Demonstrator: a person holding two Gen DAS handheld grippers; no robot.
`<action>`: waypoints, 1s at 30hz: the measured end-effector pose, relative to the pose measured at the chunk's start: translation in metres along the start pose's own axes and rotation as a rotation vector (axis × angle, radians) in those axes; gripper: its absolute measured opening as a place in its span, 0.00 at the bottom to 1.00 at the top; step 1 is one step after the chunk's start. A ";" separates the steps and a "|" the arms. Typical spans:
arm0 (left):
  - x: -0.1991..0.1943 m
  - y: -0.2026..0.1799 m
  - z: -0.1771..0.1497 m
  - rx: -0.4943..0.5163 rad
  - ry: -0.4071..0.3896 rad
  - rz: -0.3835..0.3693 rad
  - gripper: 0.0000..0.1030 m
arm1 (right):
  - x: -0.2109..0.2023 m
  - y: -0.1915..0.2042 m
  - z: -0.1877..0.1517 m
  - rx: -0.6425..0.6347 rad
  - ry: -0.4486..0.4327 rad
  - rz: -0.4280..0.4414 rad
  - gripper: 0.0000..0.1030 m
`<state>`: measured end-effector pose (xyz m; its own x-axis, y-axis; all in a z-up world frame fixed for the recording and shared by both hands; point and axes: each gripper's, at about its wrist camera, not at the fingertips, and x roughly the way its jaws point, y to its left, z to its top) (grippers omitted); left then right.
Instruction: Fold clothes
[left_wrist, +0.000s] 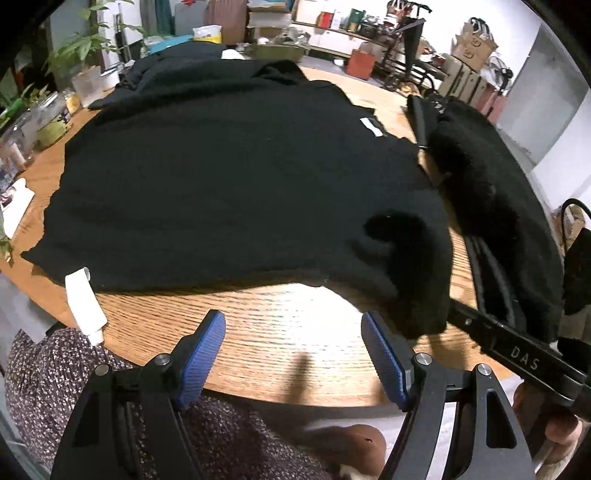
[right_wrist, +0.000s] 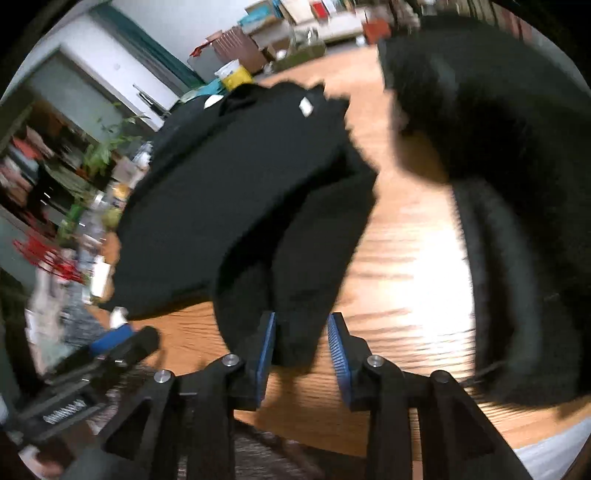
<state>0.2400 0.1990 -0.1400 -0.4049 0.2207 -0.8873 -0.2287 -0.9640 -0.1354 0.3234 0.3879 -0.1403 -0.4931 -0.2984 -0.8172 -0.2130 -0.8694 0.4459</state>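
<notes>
Wooden table holds your black sweater spread flat; right gripper straddles its sleeve without clamping, probably to fold inward; left gripper gapes empty

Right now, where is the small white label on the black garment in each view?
Left wrist: the label lies right of centre in the upper half, near the black garment's far right edge.
Right wrist: the label sits at upper centre, near the garment's far edge.
Shared landmark: the yellow-and-white container beyond the garment.
</notes>
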 end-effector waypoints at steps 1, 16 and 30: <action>0.002 0.000 0.000 -0.004 0.001 0.005 0.74 | 0.006 -0.001 0.001 0.011 0.012 0.009 0.41; 0.001 -0.029 0.007 0.051 -0.123 -0.244 0.69 | -0.033 0.035 0.020 -0.123 -0.105 0.123 0.06; 0.016 0.010 0.062 0.005 -0.238 -0.171 0.01 | -0.036 0.006 0.042 -0.068 -0.140 -0.001 0.49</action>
<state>0.1759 0.2018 -0.1285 -0.5563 0.4094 -0.7231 -0.3155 -0.9091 -0.2720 0.3043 0.4097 -0.0926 -0.6067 -0.2442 -0.7565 -0.1582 -0.8955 0.4160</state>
